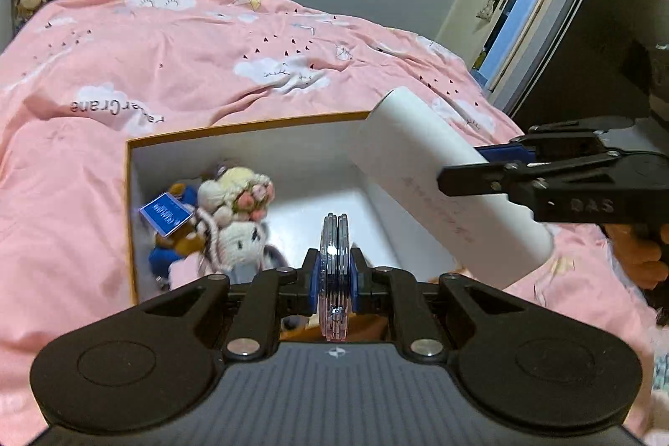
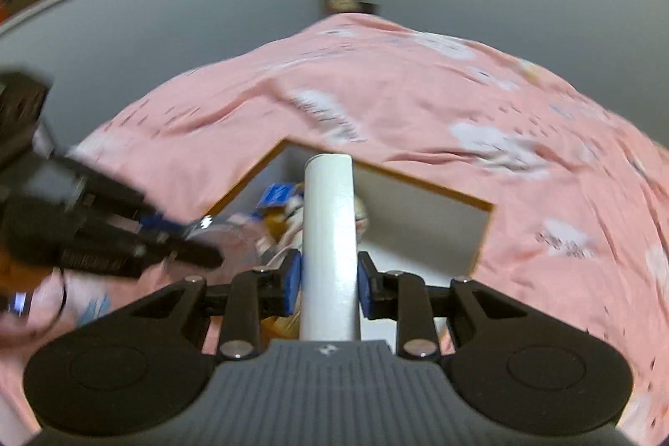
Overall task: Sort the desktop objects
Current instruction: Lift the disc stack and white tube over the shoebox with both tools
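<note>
Pink cloud-print bedspread (image 1: 175, 70) fills the ground; grey wall behind, door (image 1: 493, 19) ajar at the right of the left view. Sunk into the bedding: open box (image 1: 234, 130), orange rim, white inside.

Done so far, by my reading: plush toys (image 1: 234, 212) and a blue card (image 1: 166, 214) already lie in the box's near-left corner.

In hand now:
- Left claw (image 1: 333, 276) closed tight on a thin clear disc (image 1: 333, 245), held on edge over the box's near side.
- Right claw (image 2: 329, 281) clamped around a white tube (image 2: 329, 228), tube pointing forward over the box, its far end above the opening.

Left to do, likely: drop both pieces in. No other loose items show on the bed, so the sort looks near its end. Right view is blurred.
</note>
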The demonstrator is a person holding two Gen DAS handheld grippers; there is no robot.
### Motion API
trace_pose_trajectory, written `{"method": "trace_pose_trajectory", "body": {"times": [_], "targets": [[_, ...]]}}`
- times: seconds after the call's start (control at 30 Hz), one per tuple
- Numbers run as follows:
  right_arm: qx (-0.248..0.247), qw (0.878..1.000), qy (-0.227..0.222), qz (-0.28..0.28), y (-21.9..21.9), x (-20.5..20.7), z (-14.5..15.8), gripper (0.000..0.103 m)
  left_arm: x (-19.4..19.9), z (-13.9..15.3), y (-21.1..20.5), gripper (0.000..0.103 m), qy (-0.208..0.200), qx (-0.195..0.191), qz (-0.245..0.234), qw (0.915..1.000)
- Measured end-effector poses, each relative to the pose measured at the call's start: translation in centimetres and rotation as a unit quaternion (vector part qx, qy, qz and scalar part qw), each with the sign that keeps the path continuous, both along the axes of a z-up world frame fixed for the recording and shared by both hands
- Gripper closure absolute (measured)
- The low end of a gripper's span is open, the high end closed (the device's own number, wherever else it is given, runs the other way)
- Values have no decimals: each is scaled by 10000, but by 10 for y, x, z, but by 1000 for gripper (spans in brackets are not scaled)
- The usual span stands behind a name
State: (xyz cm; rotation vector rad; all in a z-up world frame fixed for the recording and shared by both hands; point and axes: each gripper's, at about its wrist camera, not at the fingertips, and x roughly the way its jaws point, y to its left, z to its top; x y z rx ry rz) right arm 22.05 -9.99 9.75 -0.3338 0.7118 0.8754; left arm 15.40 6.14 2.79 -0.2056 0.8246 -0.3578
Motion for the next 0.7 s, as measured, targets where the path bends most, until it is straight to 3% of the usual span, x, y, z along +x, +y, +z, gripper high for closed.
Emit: {"method": "trace_pose_trajectory", "body": {"times": [0.27,0.57,0.7], "targets": [[-257,9937,542,-951,23,57,-40,74,50,-37,-19,88,468,48,-58,9989],[-900,9834,914,-1286,39,89,-98,74,61,-59,-22,88,732,24,-33,9973],[-1221,9823,603,-1284,48,88,-111,74,62,-63,-23,88,765,60,-17,9970]]}}
